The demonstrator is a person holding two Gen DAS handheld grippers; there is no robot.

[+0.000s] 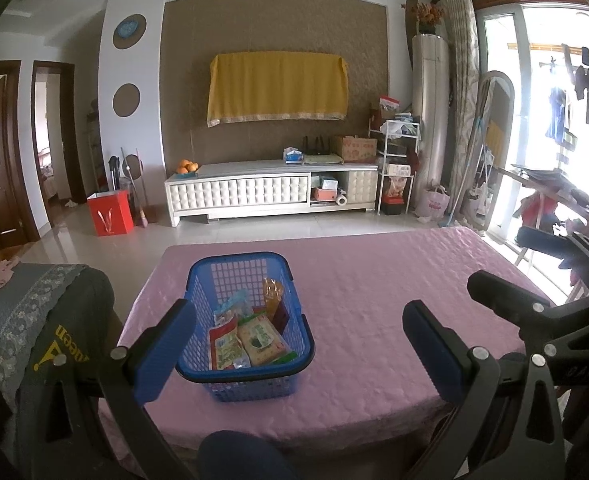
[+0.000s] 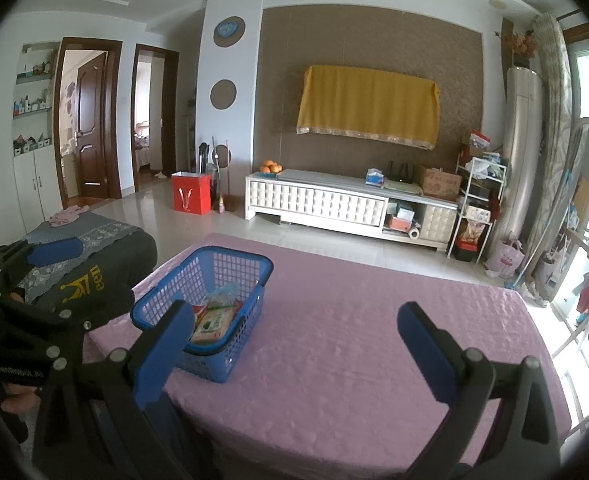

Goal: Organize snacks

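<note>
A blue plastic basket [image 1: 238, 258] stands on the pink-clothed table [image 1: 374, 300], left of centre. Inside lie several snack packets: a cream-and-green one [image 1: 260, 338], a red-and-white one [image 1: 226, 344], and an orange one [image 1: 273, 292] upright against the right wall. My left gripper [image 1: 298, 340] hovers open just before the basket, whose near rim sits between the fingers; nothing is held. My right gripper [image 2: 294, 320] is open and empty over bare cloth, with the basket [image 2: 230, 256] behind its left finger [image 2: 166, 340]. The snacks [image 2: 214, 322] show over the rim.
A seat with a grey patterned cover [image 1: 22, 304] and a dark garment with yellow print [image 1: 62, 344] stands close to the table's left edge. Across the tiled floor are a white TV cabinet [image 1: 270, 188] and a red bag [image 1: 110, 212]. A drying rack stands at the right.
</note>
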